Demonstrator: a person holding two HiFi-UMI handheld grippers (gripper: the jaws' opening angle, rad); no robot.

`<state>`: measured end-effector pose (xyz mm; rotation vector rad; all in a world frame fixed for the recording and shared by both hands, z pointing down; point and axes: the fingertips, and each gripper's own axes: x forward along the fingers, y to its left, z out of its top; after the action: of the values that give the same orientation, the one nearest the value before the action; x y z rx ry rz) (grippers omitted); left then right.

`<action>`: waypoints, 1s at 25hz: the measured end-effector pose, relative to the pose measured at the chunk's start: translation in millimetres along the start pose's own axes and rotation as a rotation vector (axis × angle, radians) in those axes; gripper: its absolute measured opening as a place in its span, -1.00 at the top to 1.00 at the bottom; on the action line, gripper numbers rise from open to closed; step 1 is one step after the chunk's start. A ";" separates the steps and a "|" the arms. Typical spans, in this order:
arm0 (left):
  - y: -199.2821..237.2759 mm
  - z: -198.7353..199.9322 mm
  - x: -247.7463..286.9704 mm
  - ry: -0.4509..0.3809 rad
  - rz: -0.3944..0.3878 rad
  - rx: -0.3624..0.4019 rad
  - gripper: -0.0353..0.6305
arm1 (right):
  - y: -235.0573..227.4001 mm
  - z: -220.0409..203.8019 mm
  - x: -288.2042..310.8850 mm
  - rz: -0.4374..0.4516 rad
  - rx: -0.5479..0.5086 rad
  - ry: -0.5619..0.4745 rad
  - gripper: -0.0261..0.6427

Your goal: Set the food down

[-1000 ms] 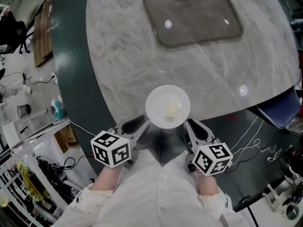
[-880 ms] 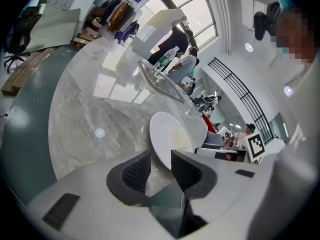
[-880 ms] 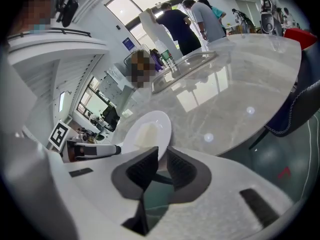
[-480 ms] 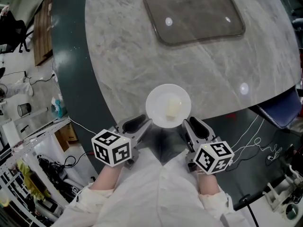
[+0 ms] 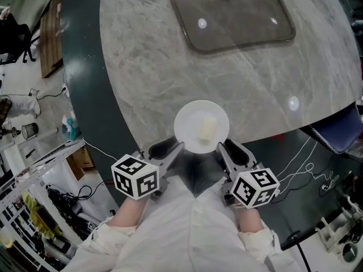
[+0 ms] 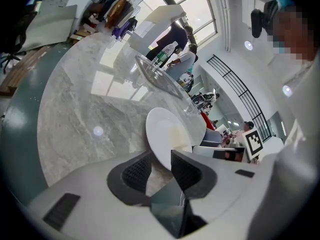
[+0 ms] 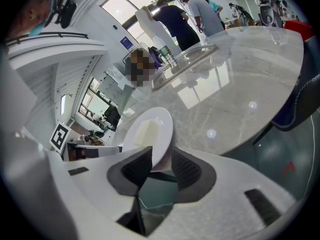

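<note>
A white plate [image 5: 193, 136] carries a pale yellowish block of food [image 5: 207, 129] and hangs over the near edge of the round marble table [image 5: 238, 78]. My left gripper [image 5: 176, 147] is shut on the plate's near-left rim, and my right gripper [image 5: 222, 147] is shut on its near-right rim. In the left gripper view the plate [image 6: 167, 134] stands edge-on between the jaws of the left gripper [image 6: 160, 166]. The right gripper view shows the plate [image 7: 162, 126] with the food [image 7: 145, 132] on it, its rim caught in the right gripper [image 7: 161, 165].
A dark rectangular recessed basin [image 5: 232, 13] lies at the table's far side. A blue chair seat [image 5: 336, 132] sits at the right edge, with white cables [image 5: 303, 169] on the dark floor. Shelves and clutter [image 5: 28, 208] fill the lower left. People stand beyond the table.
Both grippers and the plate have crept slightly forward over the table's near edge. The grip on the plate is unchanged.
</note>
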<state>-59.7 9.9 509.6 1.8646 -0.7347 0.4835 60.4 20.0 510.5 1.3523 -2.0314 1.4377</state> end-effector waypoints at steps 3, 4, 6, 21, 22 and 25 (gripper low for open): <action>1.4 -0.3 0.2 -0.004 0.024 0.011 0.55 | -0.6 1.0 0.1 -0.008 -0.002 -0.003 0.66; 1.9 -0.8 0.0 -0.003 0.027 0.013 0.55 | -0.7 0.9 0.6 -0.013 -0.006 -0.003 0.66; 2.6 -0.8 -0.1 -0.002 0.023 0.005 0.55 | -0.3 1.0 2.1 -0.017 -0.012 -0.001 0.66; 7.1 1.7 1.3 0.009 0.016 -0.089 0.69 | -1.8 6.3 5.2 0.016 0.013 -0.014 0.78; 7.0 1.5 1.1 0.009 0.015 -0.091 0.69 | -1.6 6.1 5.1 0.016 0.008 -0.014 0.78; 8.0 0.6 -0.1 0.007 0.015 -0.098 0.69 | -0.5 4.9 5.0 0.024 0.012 -0.025 0.78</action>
<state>-65.2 7.1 514.6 1.7666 -0.7544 0.4555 59.4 13.2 512.1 1.3619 -2.0645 1.4525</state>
